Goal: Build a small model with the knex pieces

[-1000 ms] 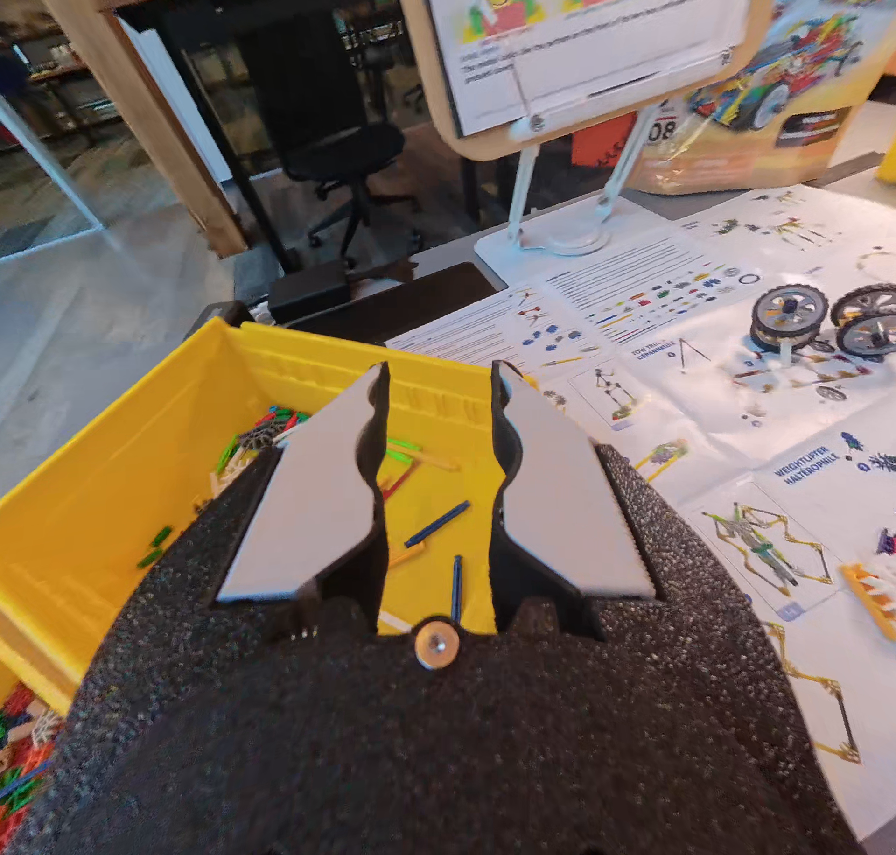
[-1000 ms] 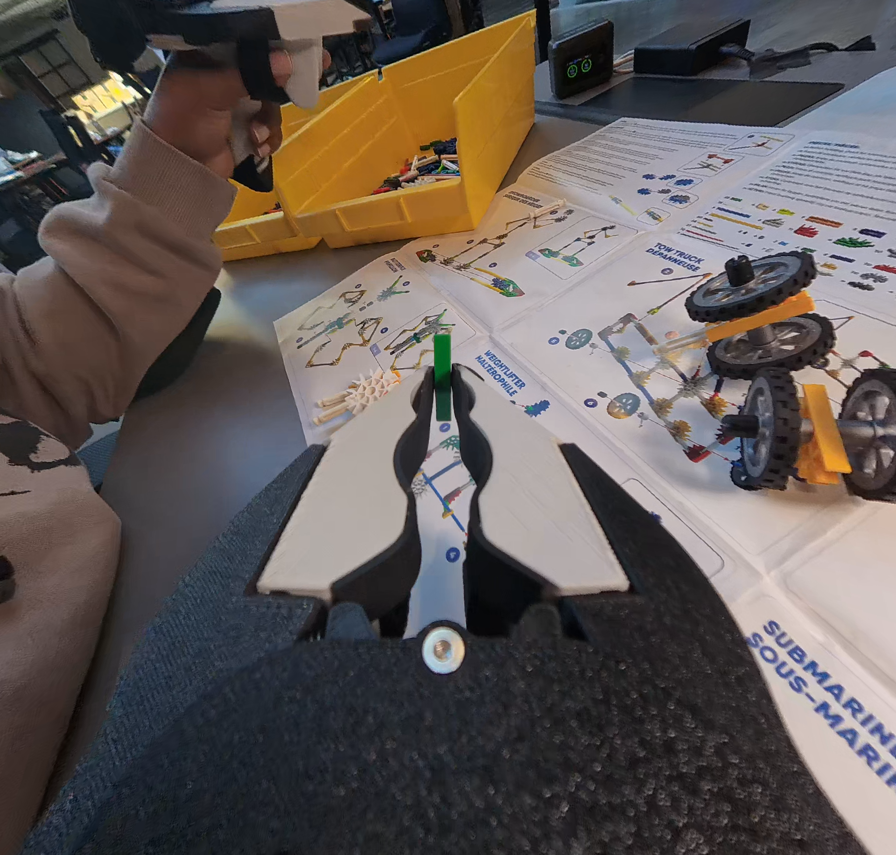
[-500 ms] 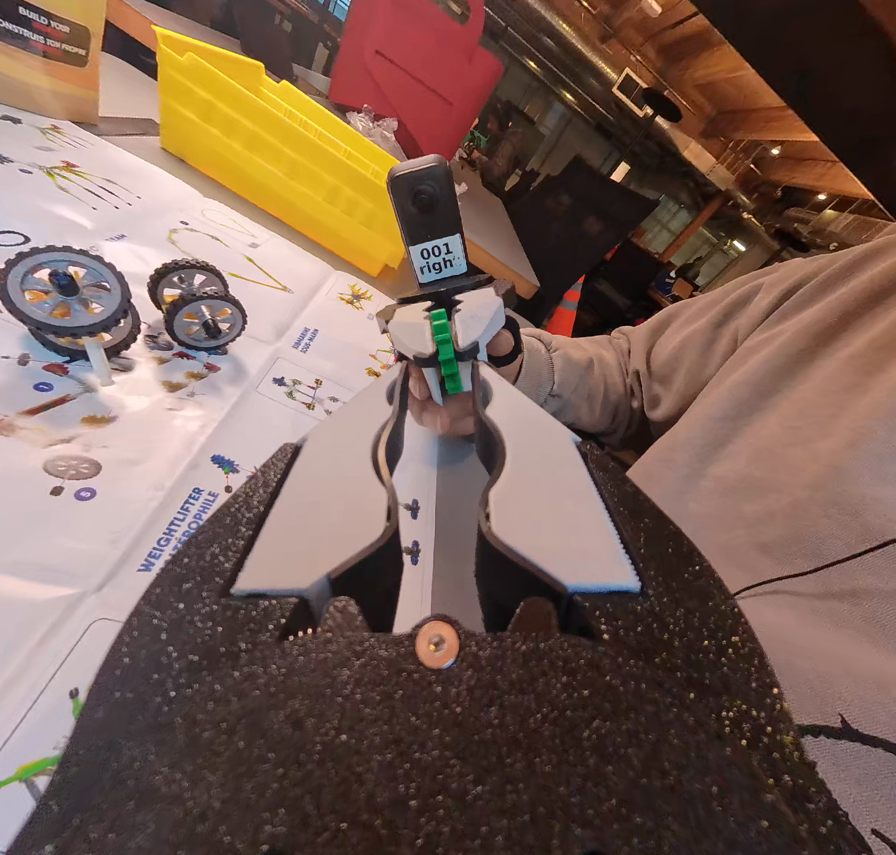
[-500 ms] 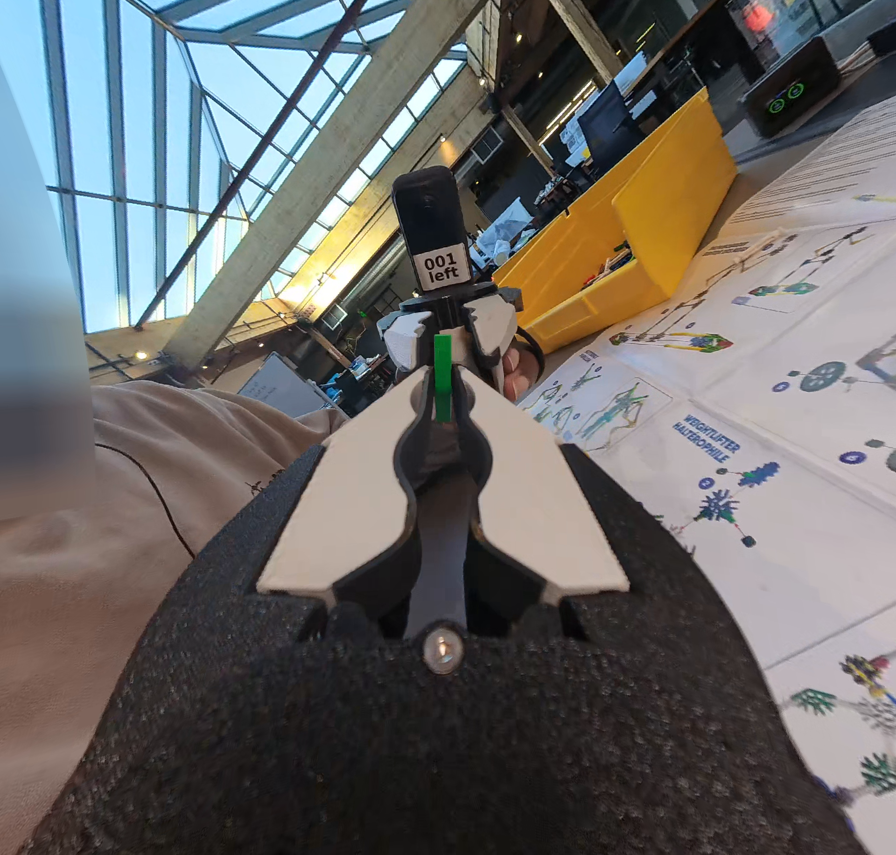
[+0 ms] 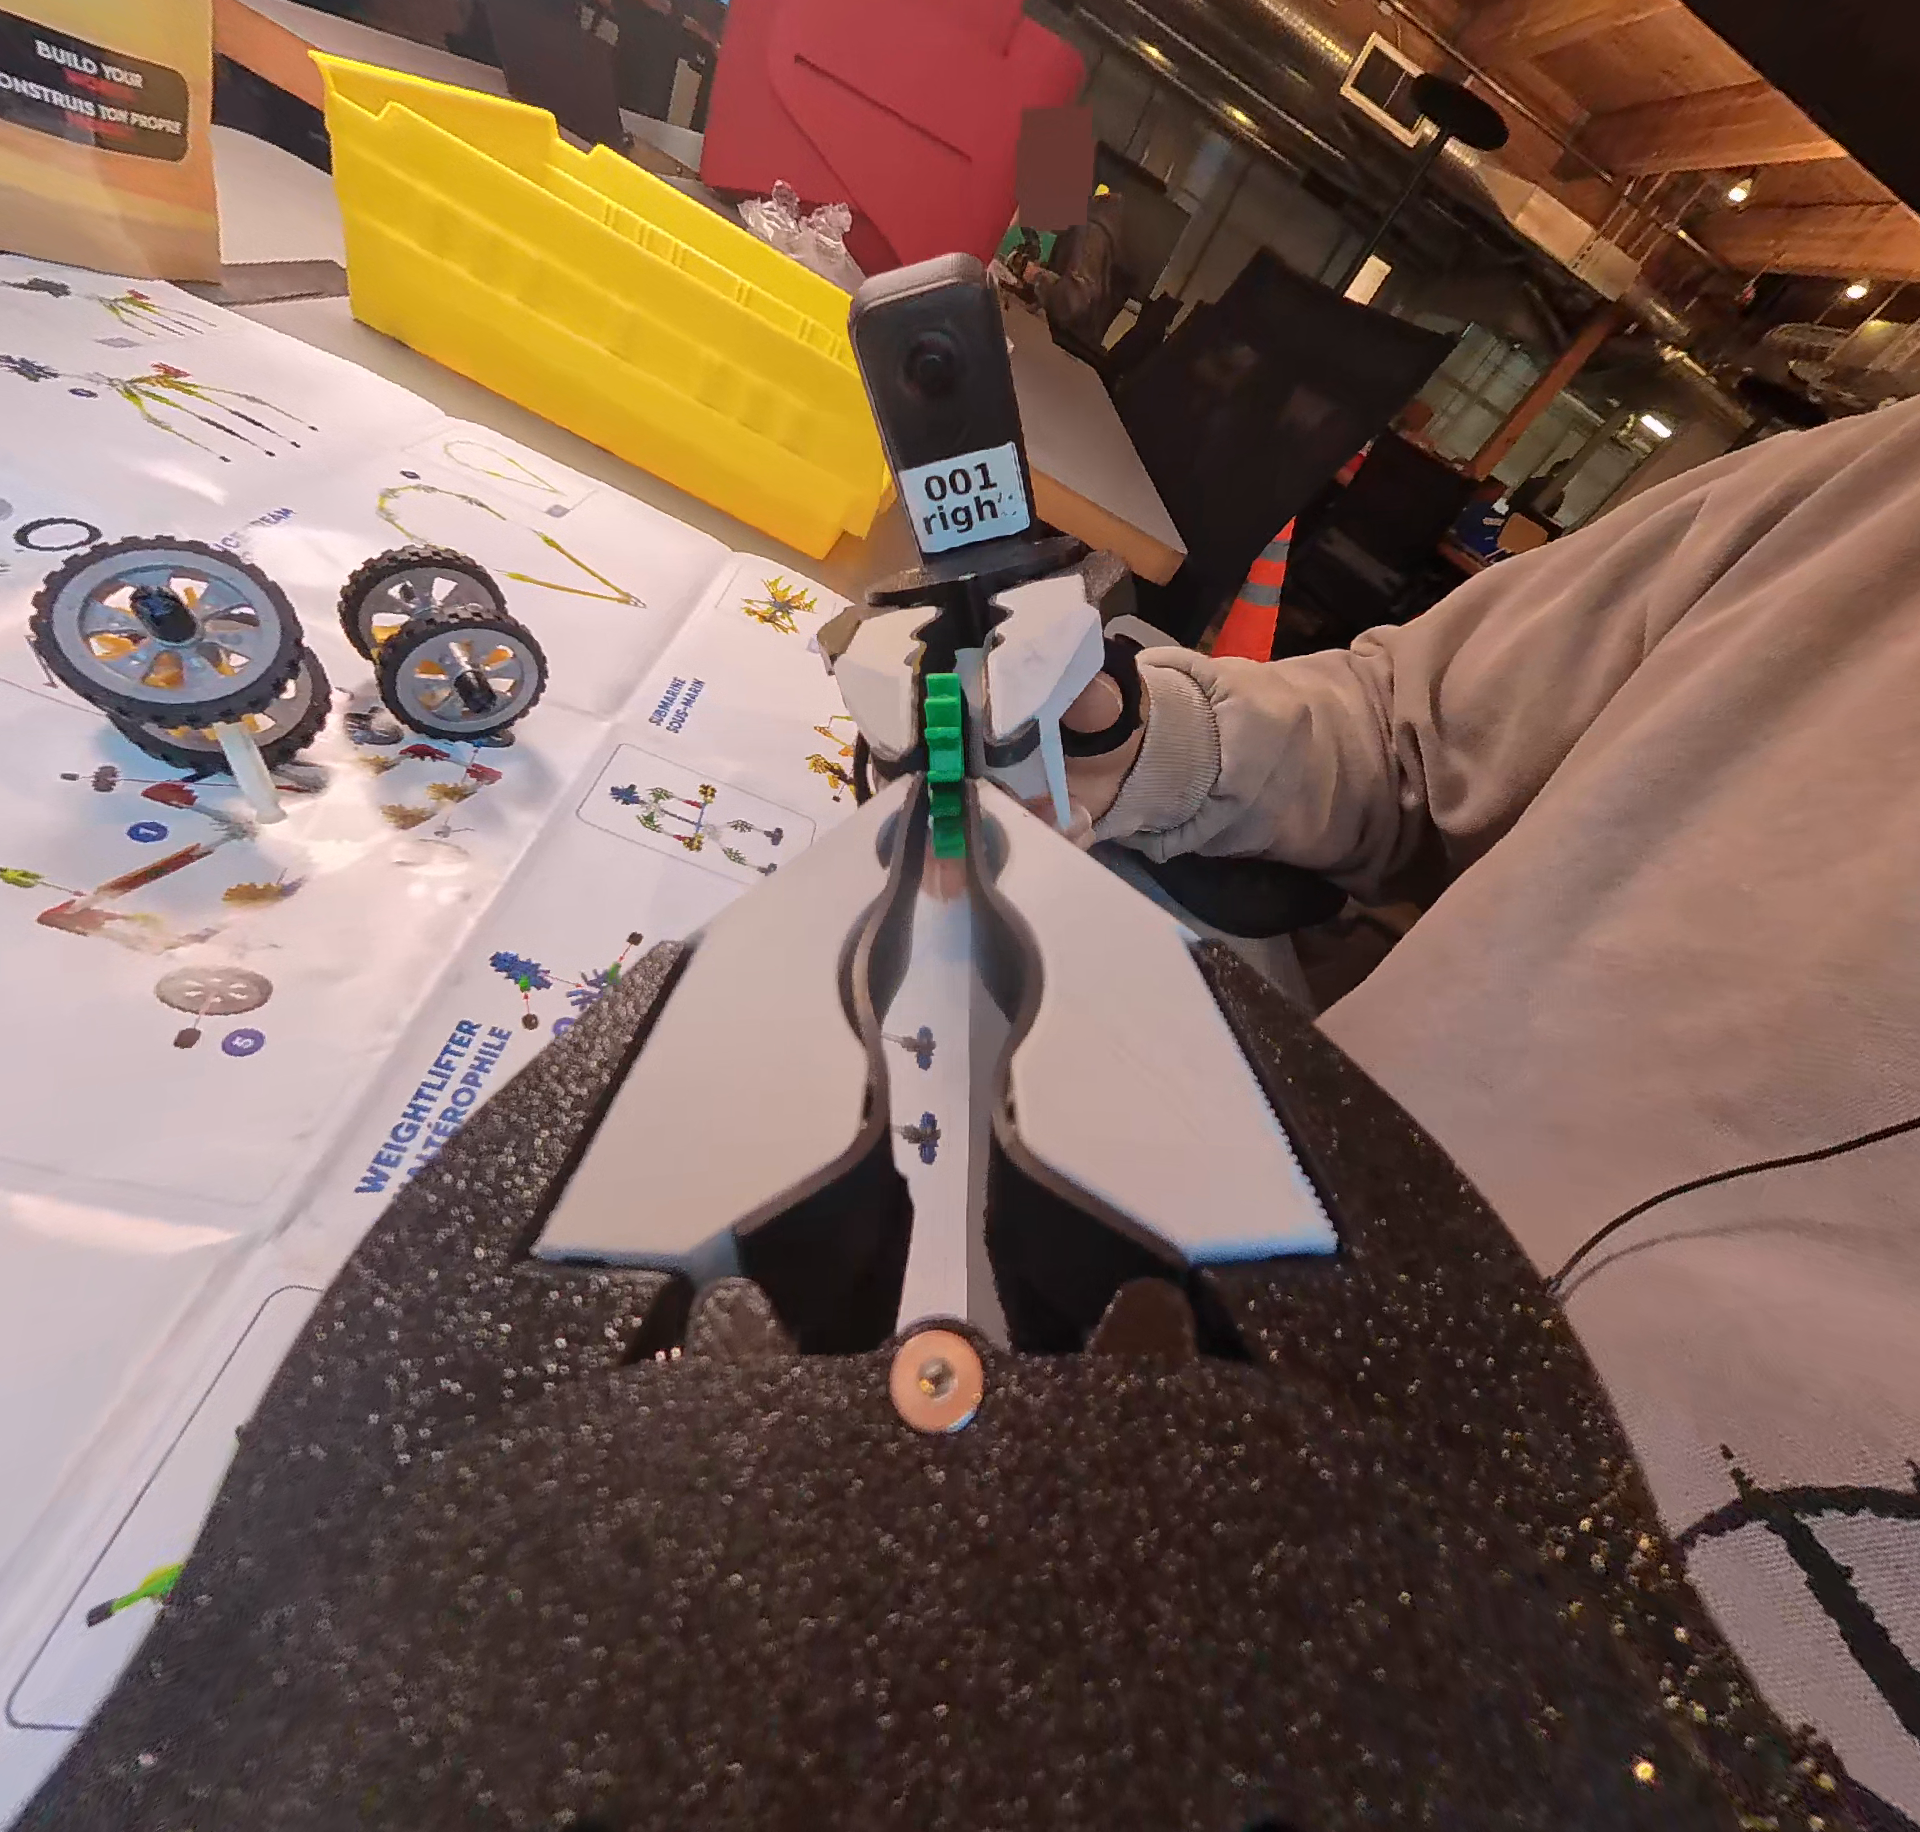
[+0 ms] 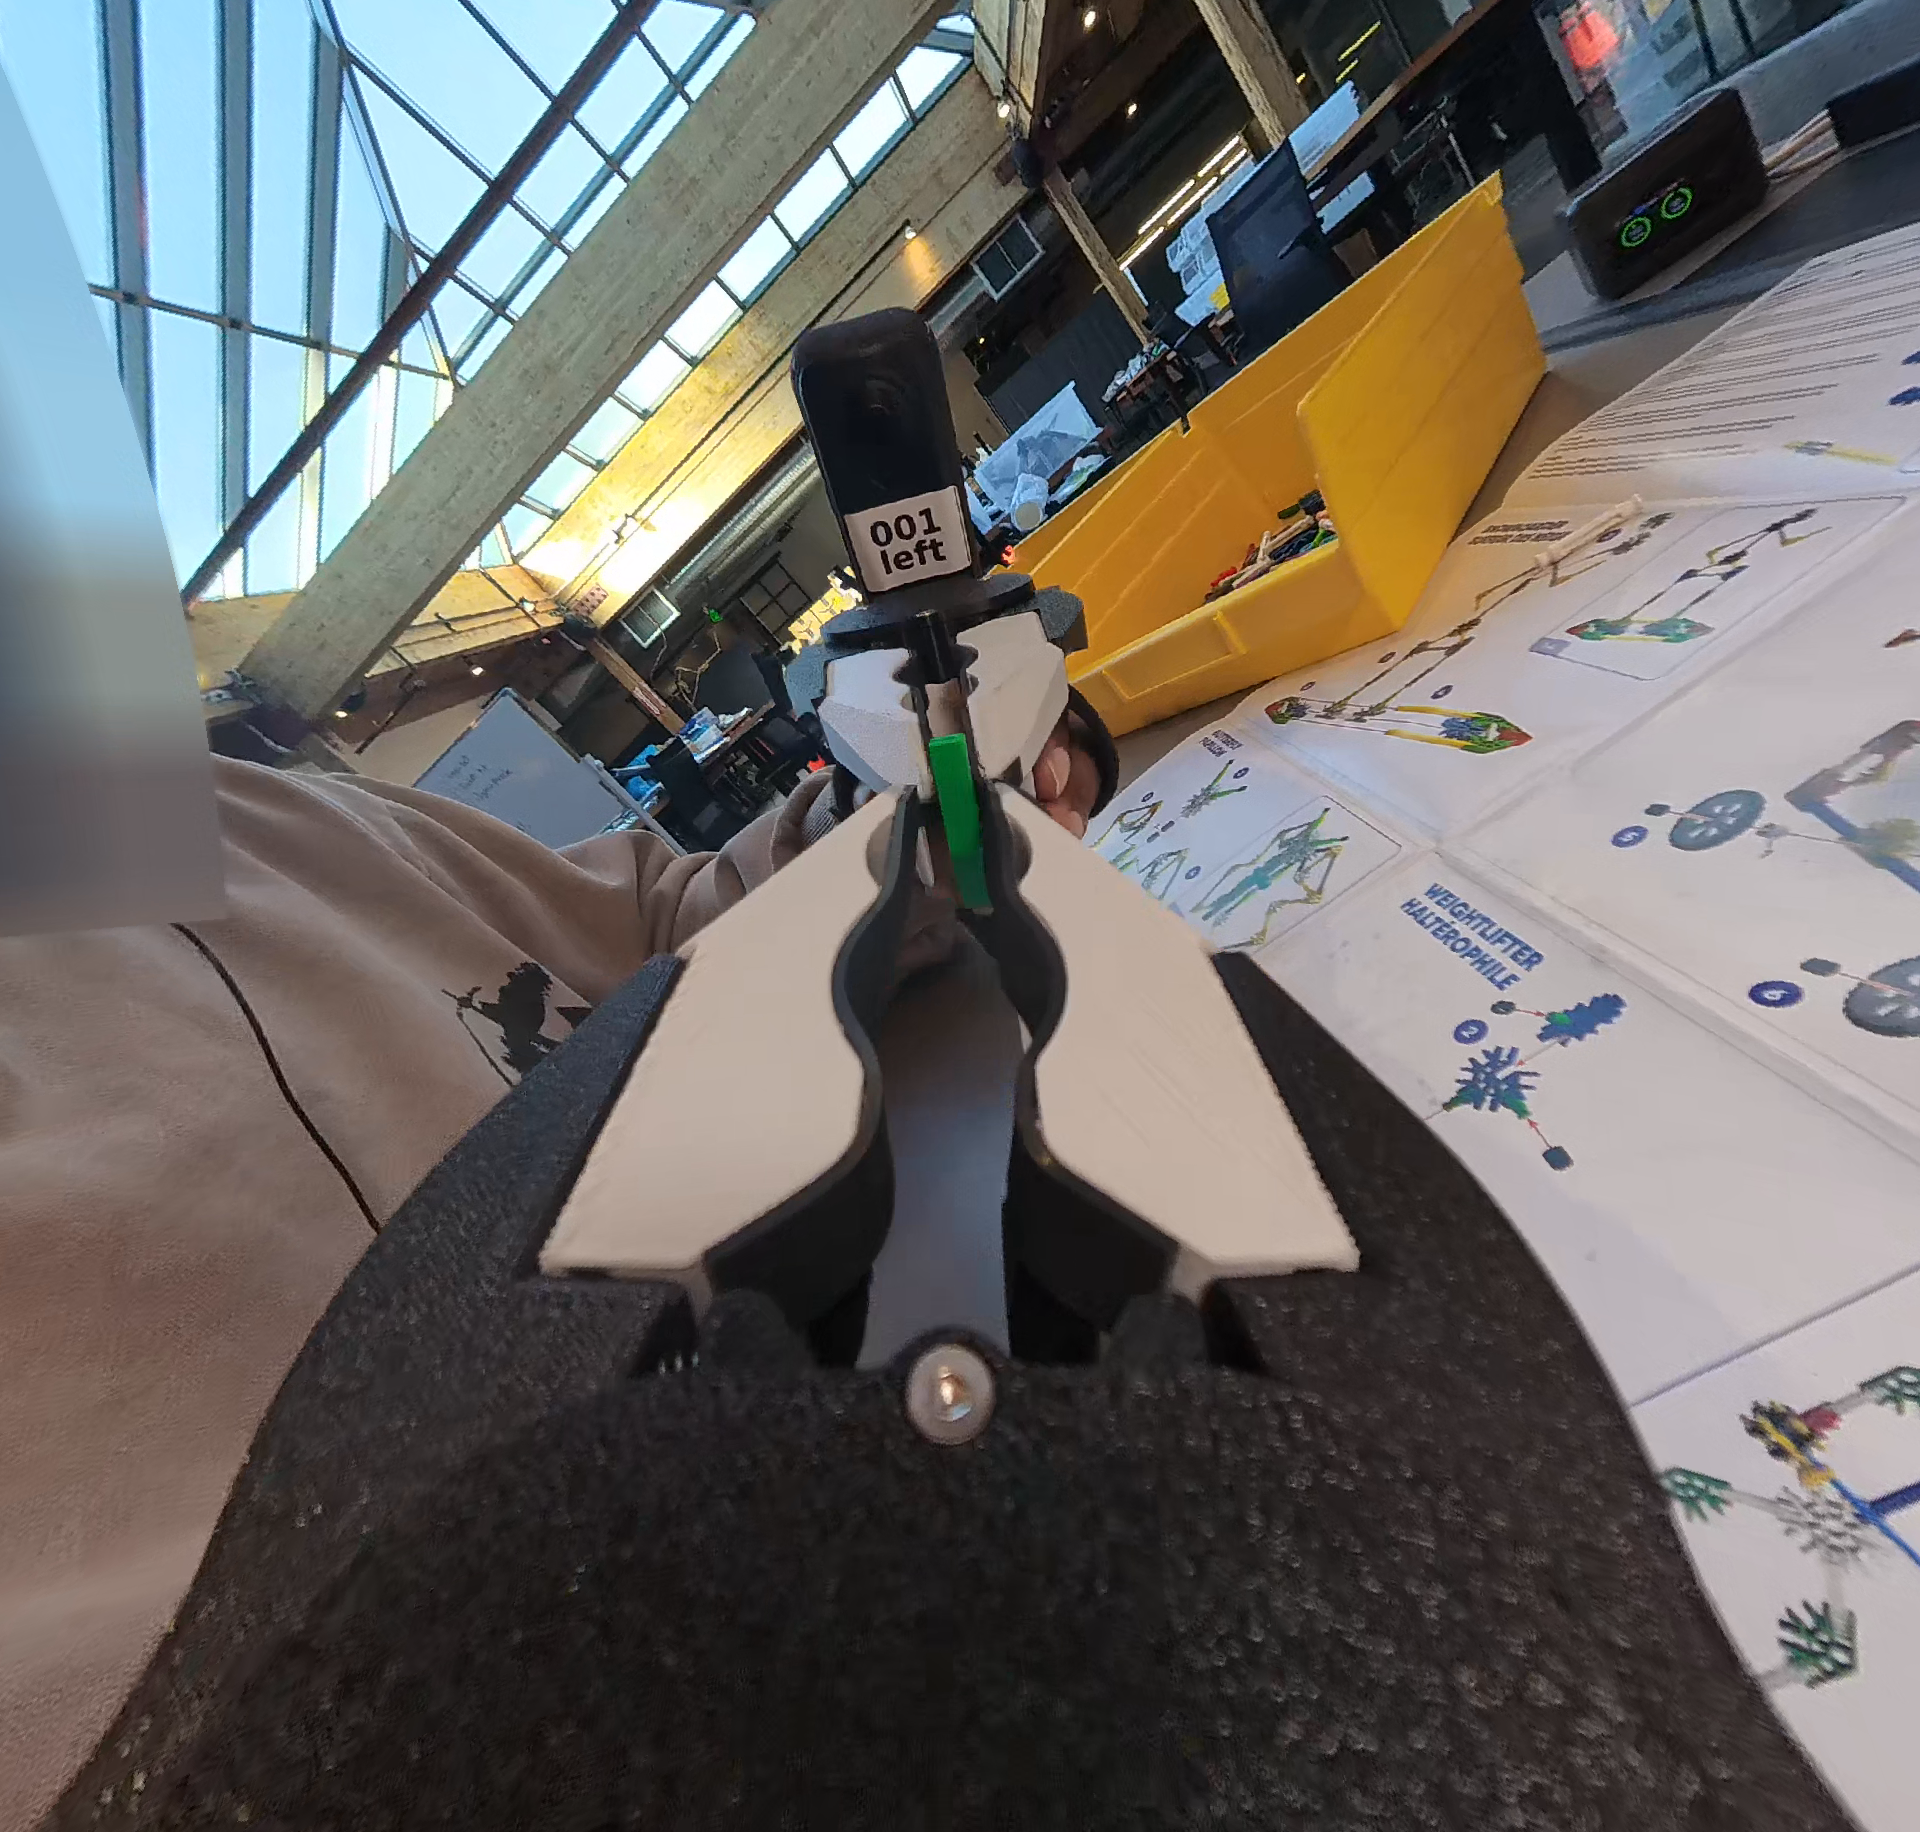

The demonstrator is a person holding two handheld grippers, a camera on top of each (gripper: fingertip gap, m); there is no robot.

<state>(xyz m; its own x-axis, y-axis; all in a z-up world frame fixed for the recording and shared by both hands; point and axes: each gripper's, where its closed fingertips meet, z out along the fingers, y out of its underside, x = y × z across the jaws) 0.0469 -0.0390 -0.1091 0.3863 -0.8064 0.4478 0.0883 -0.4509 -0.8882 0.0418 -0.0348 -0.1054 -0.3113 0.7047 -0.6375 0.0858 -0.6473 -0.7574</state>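
Note:
My two grippers face each other tip to tip above a printed instruction sheet [image 5: 260,1076]. A short green ridged rod [image 5: 942,743] stands between them. My left gripper [image 5: 943,795] is shut on the rod's near end. In the left wrist view my right gripper [image 5: 951,733] stands opposite with the rod between its fingers. In the right wrist view the rod [image 6: 958,826] tilts and rests on one finger of my right gripper [image 6: 951,806]. The right jaws are slightly apart, with a gap on the other side. The left gripper [image 6: 940,743] holds the rod's far end.
A wheeled toy assembly [image 5: 166,629] stands on the sheet at the left. A yellow bin [image 5: 582,328] lies behind it, and another yellow bin [image 6: 1403,494] holds loose rods. A person's beige sleeve [image 5: 1507,743] fills the right side. A black device [image 6: 1662,193] sits beyond the sheet. My two grippers' fingertips are within a few centimetres of each other. About 15 cm separates my right fingertips from the wheeled toy assembly [image 5: 166,629].
My left gripper swung from over the yellow bin to face the right gripper and closed on the green rod. My right gripper lifted with the rod, then loosened; the rod now tilts.

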